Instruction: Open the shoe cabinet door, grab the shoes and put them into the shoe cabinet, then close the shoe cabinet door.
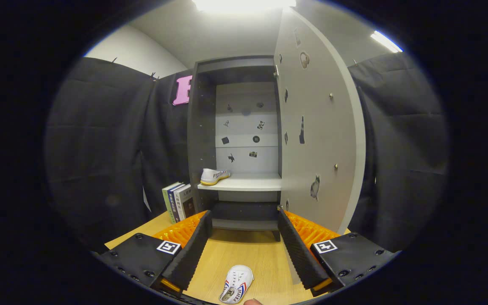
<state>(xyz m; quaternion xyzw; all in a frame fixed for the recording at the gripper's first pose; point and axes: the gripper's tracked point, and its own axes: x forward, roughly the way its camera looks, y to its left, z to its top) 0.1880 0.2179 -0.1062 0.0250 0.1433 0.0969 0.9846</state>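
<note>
- The shoe cabinet (237, 140) is seen straight ahead, standing on a wooden table (244, 254); its door (324, 127) is swung fully open to the right, so the first step of the task is judged done.
- One white shoe (214, 176) with a yellow sole is seen lying on the pale shelf (248, 183) inside the cabinet, toward the shelf's left end; room is left beside it, presumably for the second shoe.
- The second shoe (237, 289), white with red and blue stripes, lies on the table between the fingers and close under the camera, its sole down; this is judged to be the thing to be grabbed next.
- The gripper (245, 231) is held level and pointed at the cabinet's lower opening; its jaws are set wide apart, and nothing is clamped. The wide setting is judged to suit straddling the shoe.
- A fingertip (253, 301) of a person is glimpsed just beside the near end of the shoe on the table; its purpose cannot be told.
- A few books (178, 201) are stood upright against the cabinet's left side, clear of the working path.
</note>
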